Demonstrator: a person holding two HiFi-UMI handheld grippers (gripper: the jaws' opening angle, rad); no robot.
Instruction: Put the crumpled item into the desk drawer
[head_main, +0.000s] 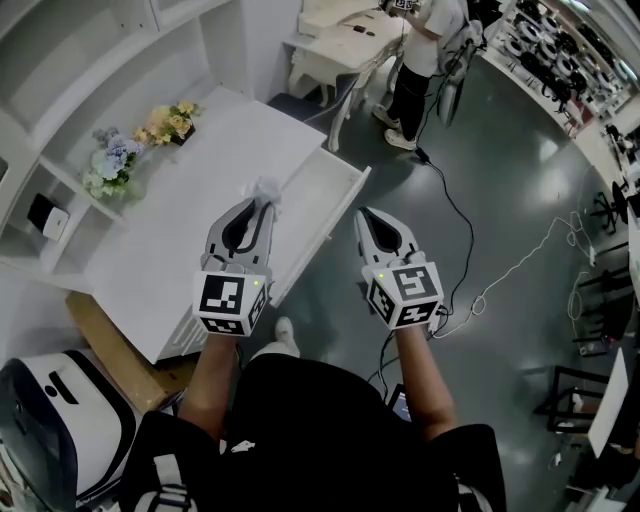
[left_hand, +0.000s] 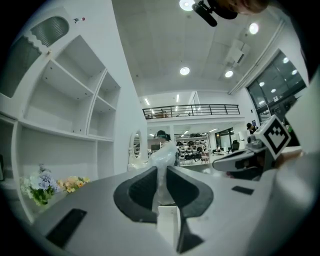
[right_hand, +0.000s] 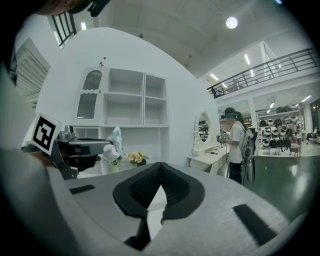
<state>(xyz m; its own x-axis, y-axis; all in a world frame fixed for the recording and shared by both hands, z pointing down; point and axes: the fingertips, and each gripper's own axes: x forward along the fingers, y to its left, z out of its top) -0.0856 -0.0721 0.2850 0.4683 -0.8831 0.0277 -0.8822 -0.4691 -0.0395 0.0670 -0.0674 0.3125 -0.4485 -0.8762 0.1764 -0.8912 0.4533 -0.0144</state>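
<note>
At the far left, flowers (head_main: 128, 150) stand at the back of the white surface (head_main: 190, 215), below white shelves (right_hand: 125, 100). Right of them, the left gripper (head_main: 262, 207) is held above the surface's front edge, its 2 jaws pressed in on the crumpled item (head_main: 267, 188), a pale, translucent wad. In the left gripper view the wad runs up through the narrow gap between the dark pads and bulges out past the tips. The item hangs in the air, gripped, just beside the left wall of the open drawer (head_main: 325, 200) and not inside it. The drawer is pulled out from the surface's front and shows a white bottom. Further right, the right gripper (head_main: 366, 216) hovers over the floor (head_main: 500, 200) just past the drawer's right wall, level with the left one and apart from it. Its jaws are pressed together tip to tip with nothing between them, as the right gripper view shows. A cable (head_main: 455, 215) winds across the dark floor on the right, and a person (head_main: 420, 60) stands at another white desk in the background.
</note>
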